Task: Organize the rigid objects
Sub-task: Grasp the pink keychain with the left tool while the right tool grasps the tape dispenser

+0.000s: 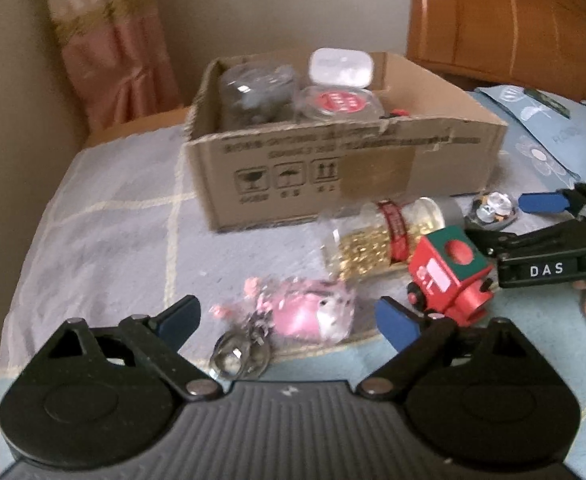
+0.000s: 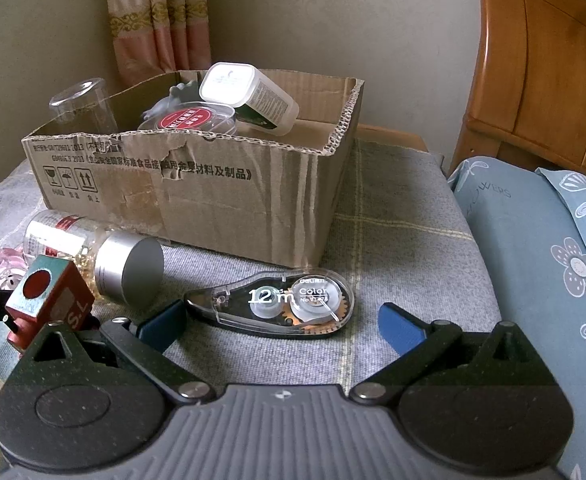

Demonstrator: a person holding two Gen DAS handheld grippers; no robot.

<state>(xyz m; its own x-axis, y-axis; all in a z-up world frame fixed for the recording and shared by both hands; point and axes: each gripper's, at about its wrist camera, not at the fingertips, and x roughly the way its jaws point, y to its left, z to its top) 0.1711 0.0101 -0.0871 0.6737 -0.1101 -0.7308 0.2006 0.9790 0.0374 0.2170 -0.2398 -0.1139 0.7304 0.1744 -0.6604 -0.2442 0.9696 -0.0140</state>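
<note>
Two blue-padded fingers of the left hand-held gripper stand spread around a pink keychain charm without touching it, on the grey checked bed cover in the left wrist view; behind lies a jar of gold pins before the cardboard box. In the right wrist view, the right hand-held gripper gapes open just short of a correction tape dispenser, beside a red and green block.

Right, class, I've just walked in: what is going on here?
A person with two hand-held grippers is tidying small things on a bed into a cardboard box. The left gripper stands open around a pink keychain, not gripping it. The right gripper stands open by a correction tape. A bottle and a red block lie outside the box.
</note>
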